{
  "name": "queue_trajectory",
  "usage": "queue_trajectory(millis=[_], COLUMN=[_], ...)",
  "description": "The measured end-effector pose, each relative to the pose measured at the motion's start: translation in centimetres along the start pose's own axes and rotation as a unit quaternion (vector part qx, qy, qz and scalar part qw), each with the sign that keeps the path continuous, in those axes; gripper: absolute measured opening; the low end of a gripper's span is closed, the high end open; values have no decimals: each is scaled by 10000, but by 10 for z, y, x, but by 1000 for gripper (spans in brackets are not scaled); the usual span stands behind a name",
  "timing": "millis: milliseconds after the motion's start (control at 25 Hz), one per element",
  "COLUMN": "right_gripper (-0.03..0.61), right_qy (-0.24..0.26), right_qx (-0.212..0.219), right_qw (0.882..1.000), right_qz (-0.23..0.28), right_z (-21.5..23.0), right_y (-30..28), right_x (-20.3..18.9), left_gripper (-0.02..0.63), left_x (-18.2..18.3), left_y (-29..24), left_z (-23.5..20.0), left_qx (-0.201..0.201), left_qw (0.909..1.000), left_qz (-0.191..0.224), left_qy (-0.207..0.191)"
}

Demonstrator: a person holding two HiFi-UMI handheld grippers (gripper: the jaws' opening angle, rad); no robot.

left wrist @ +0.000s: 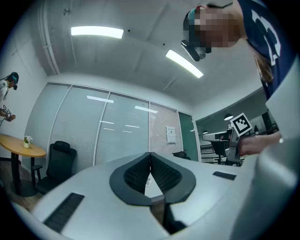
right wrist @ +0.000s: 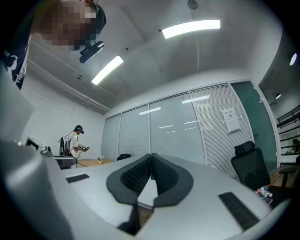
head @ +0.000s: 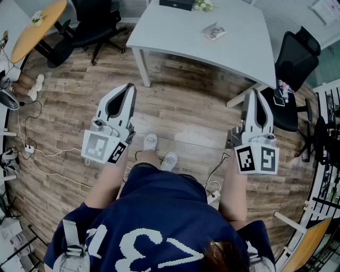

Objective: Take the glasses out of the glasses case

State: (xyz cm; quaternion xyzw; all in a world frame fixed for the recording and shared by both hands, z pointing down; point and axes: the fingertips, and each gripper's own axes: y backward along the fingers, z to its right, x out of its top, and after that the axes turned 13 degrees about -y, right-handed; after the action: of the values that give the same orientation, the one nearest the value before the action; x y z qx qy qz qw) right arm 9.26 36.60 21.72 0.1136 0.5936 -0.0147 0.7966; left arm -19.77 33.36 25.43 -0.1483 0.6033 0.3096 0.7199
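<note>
A small pale glasses case (head: 214,32) lies on the white table (head: 170,37) at the far side of the head view; I cannot tell whether glasses are in it. My left gripper (head: 130,86) is held over the wooden floor, short of the table's near left leg, its jaws shut with nothing between them (left wrist: 150,153). Over the floor by the table's near right corner, my right gripper (head: 254,93) is also shut and empty (right wrist: 151,154). Both are well apart from the case and point upward across the room.
Black office chairs stand at the left (head: 95,24) and right (head: 295,58) of the table. A round yellow table (head: 37,29) is far left, and cables (head: 48,156) lie on the floor. A black box (head: 177,4) sits at the table's far edge. Another person (right wrist: 75,140) stands in the distance.
</note>
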Motion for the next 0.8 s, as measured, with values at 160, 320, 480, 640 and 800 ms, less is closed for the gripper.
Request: queue_trajectory(millis=[160,320,480,640,800], right_gripper=[26,28,28,28,28], right_qy=[22,-69,-86,-118,-110], right_qx=[172,363,399,383,350], right_qw=[9998,9991,9988,9989,9991], right_qz=[23,209,264,262,219], right_z=[-5,-9,-9,-3,6], right_y=[4,6,-1,-19,-49], right_x=[4,12,16,14,11], left_gripper=[14,14,14,14,14], left_x=[4,9,7,-2,-12], left_y=[0,0,-7,-26,-57], left_z=[5,5,1,-10,-25], left_qx=[9,65,93,67,-4], left_qw=[10000,9999,9999,10000,10000], left_qz=[35,52,29,31,76], left_qy=[-24,-80,-89,-40,22])
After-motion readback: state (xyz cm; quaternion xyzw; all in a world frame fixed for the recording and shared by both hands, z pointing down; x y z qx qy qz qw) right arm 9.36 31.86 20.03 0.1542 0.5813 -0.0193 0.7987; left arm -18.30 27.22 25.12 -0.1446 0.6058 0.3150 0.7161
